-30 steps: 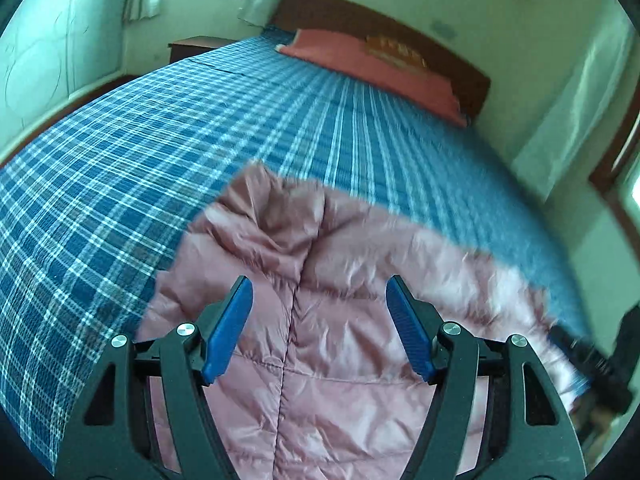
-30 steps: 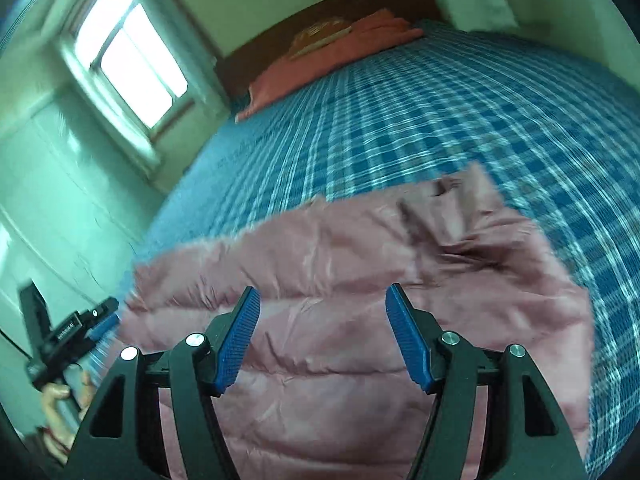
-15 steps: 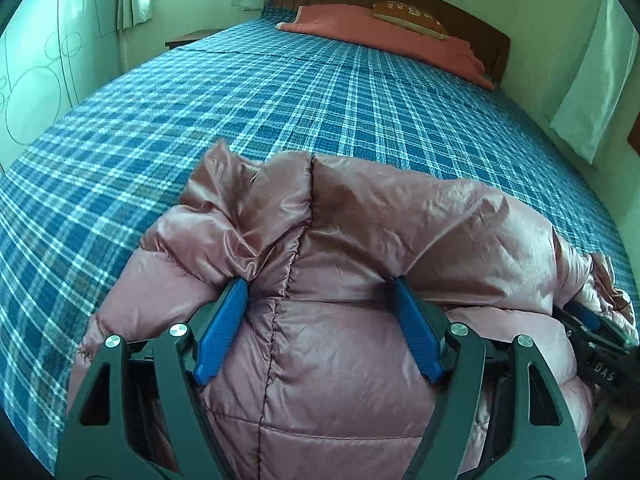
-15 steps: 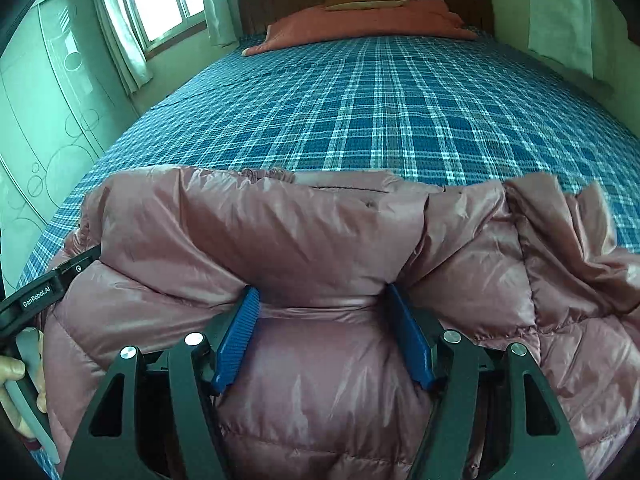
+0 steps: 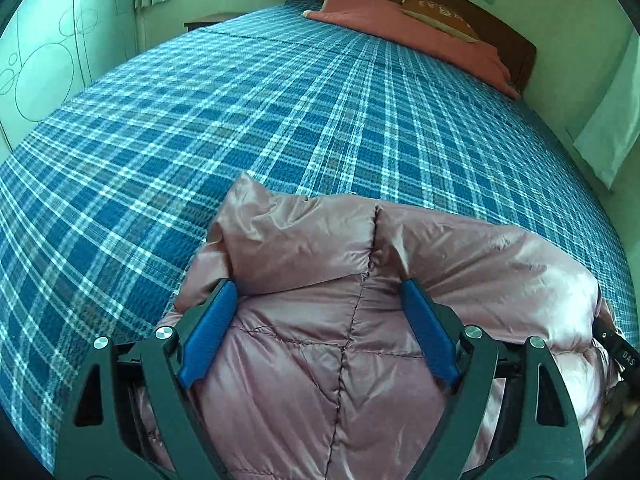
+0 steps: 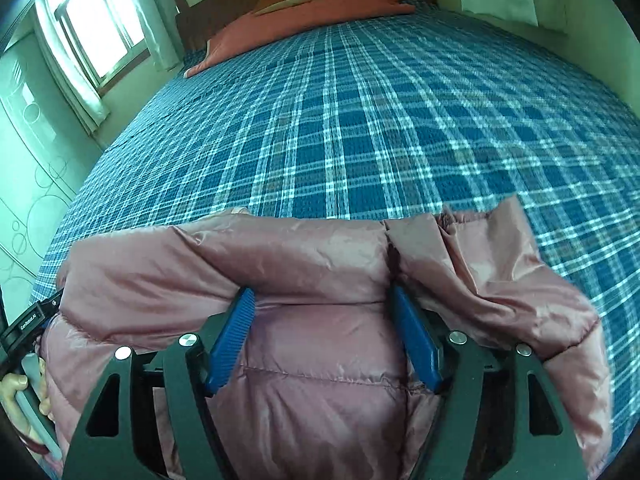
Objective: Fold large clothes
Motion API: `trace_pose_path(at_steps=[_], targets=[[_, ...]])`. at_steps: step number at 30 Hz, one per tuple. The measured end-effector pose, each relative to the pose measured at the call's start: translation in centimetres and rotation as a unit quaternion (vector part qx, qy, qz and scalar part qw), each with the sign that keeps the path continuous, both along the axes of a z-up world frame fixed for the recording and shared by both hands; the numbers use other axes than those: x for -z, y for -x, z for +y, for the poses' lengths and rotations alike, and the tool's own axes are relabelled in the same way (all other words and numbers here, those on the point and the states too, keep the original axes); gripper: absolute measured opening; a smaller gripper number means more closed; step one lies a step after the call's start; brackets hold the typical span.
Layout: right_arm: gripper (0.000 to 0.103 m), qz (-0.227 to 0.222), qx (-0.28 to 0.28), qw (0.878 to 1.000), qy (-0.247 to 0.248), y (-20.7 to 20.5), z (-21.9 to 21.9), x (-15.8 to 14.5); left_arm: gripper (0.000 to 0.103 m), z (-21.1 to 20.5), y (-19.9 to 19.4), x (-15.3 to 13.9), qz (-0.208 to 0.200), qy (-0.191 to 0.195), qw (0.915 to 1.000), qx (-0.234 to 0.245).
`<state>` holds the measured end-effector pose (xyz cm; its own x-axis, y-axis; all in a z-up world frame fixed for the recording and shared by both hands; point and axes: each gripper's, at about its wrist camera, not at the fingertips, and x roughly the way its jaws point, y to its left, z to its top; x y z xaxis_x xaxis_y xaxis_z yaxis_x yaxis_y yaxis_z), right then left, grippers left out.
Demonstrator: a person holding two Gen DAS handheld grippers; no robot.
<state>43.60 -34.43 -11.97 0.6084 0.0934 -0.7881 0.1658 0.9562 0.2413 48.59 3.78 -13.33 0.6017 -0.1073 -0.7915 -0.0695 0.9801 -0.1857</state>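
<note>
jacket: 1 | tongs: 2 | pillows: 2 | bed: 1

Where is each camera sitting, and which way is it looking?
Left wrist view: sits on the left claw, looking down past its opening blue fingers at the puffy pink quilted jacket between them; the right claw's black body peeks in at the right edge.
Right wrist view: sits on the right claw, also opening over the jacket; a hand shows at left.
Both share the jacket, blue plaid bed and orange pillow.
</note>
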Motion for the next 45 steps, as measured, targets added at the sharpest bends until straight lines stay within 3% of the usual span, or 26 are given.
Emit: trace_pose_path(at_steps=[6,11,13,16,19,20,24,28,32,35,39,43,45], targets=[[0.070,-0.034,0.028,0.999,-0.030,5.7,-3.8,-3.3,0.084,4.0,4.1,-2.5,-0.016,0.069,0.9972,-0.025],[0.070,-0.031,0.052,0.997,-0.043,13.4,-6.4,-3.5,0.084,8.8,10.2,-2.5,-0.019,0.123,0.9898,-0.069],[0.070,-0.025,0.069,0.997,-0.034,16.3,-6.7,-2.6,0.084,9.8,12.2,-1.8,-0.012,0.124,0.9887,-0.082],[0.070,0.028,0.071,0.996,-0.040,17.9,-6.8,1.0,0.084,9.9,13.7,0.5,0.030,0.098,0.9914,-0.081],[0.070,0.010,0.094,0.994,-0.053,19.8,-7.6,1.0,0.084,9.6,15.7,0.0,0.013,0.061,0.9953,-0.074],[0.070,0.004,0.102,0.993,-0.058,20.6,-7.8,0.3,0.084,9.8,16.6,-0.5,0.010,0.066,0.9946,-0.080],[0.071,-0.033,0.110,0.986,-0.119,24.7,-7.6,-1.8,0.084,11.4,21.3,-2.3,-0.018,0.138,0.9850,-0.102],[0.071,-0.049,0.113,0.978,-0.170,29.3,-5.7,-1.6,0.084,11.8,27.1,-1.0,-0.011,0.206,0.9709,-0.122],[0.071,-0.050,0.113,0.966,-0.226,30.5,-4.1,0.1,0.084,10.6,30.1,2.0,0.009,0.280,0.9511,-0.129],[0.071,-0.050,0.124,0.960,-0.245,29.4,-3.6,1.2,0.089,9.7,29.9,1.7,-0.015,0.270,0.9535,-0.132],[0.071,-0.066,0.157,0.944,-0.282,27.7,-4.4,2.6,0.089,9.5,27.9,2.1,-0.023,0.313,0.9377,-0.149],[0.071,-0.083,0.178,0.931,-0.307,26.3,-5.4,3.9,0.089,9.3,26.4,2.0,-0.033,0.318,0.9320,-0.171],[0.071,-0.085,0.185,0.930,-0.306,25.6,-5.5,4.0,0.078,9.1,25.7,1.8,-0.036,0.323,0.9308,-0.167]])
